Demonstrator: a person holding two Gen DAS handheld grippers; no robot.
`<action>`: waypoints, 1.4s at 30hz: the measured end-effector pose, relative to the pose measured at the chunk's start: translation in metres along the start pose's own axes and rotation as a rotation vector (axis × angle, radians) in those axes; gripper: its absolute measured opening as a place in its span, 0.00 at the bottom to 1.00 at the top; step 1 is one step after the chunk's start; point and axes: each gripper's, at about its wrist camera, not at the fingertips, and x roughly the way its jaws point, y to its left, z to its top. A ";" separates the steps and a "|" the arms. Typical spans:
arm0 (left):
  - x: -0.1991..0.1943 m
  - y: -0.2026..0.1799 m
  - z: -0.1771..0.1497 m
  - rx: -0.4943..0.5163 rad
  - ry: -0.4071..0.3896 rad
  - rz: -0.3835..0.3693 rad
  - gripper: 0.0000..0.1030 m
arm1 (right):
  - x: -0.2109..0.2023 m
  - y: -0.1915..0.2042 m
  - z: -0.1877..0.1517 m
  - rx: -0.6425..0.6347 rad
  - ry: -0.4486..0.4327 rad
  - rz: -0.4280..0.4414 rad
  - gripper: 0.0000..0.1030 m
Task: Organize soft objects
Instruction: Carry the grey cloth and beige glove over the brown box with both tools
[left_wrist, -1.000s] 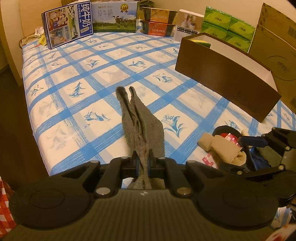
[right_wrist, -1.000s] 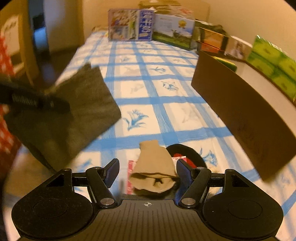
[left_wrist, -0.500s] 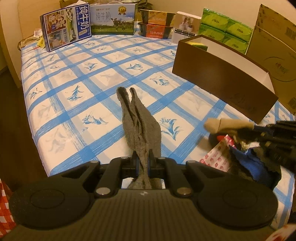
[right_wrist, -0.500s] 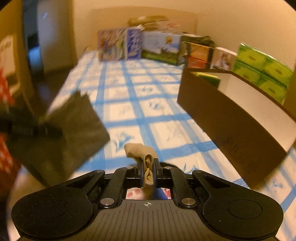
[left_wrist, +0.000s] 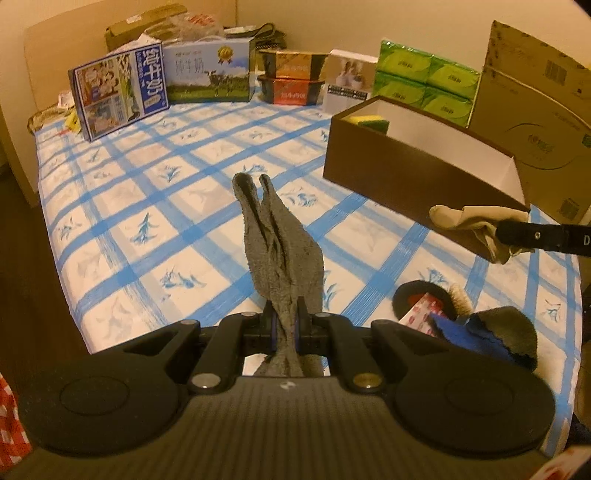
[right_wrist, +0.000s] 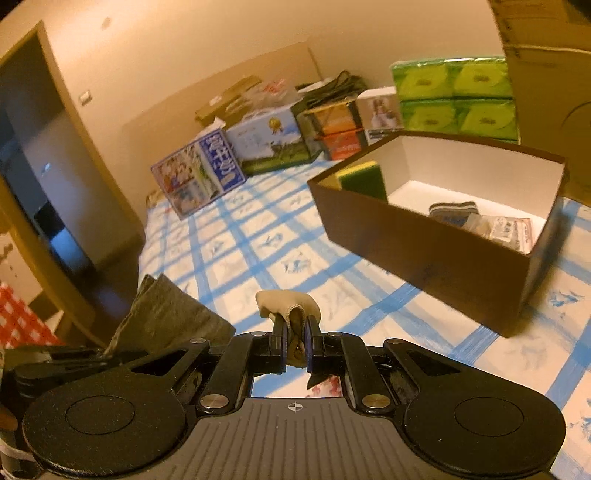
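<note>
My left gripper (left_wrist: 284, 325) is shut on a grey sock (left_wrist: 275, 240) that sticks up and forward from its jaws above the blue-checked bed cover. My right gripper (right_wrist: 295, 336) is shut on a beige sock (right_wrist: 290, 308), lifted off the bed; in the left wrist view that beige sock (left_wrist: 469, 218) hangs in front of the brown box. The brown open box (right_wrist: 424, 243) with white inside holds a yellow-green sponge (right_wrist: 360, 179) and some folded soft items (right_wrist: 480, 221). The grey sock (right_wrist: 166, 321) also shows at lower left of the right wrist view.
A pile of soft things (left_wrist: 461, 321), black, blue and red-patterned, lies on the bed (left_wrist: 147, 206) at right. Milk cartons (left_wrist: 118, 88), gift boxes (left_wrist: 291, 79), green tissue packs (left_wrist: 424, 81) and a cardboard box (left_wrist: 535, 103) line the far side. A doorway (right_wrist: 33, 177) is at left.
My right gripper closed on the beige sock, lifted it off the pile and swung toward the brown box while rolling. My left gripper rose a little with the grey sock.
</note>
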 end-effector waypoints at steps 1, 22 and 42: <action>-0.002 -0.001 0.002 0.005 -0.005 -0.002 0.07 | -0.003 0.000 0.001 -0.001 -0.005 -0.004 0.09; -0.019 -0.066 0.072 0.143 -0.135 -0.103 0.07 | -0.054 -0.018 0.029 -0.003 -0.097 -0.065 0.09; 0.014 -0.155 0.164 0.318 -0.216 -0.196 0.07 | -0.070 -0.072 0.088 -0.024 -0.163 -0.184 0.09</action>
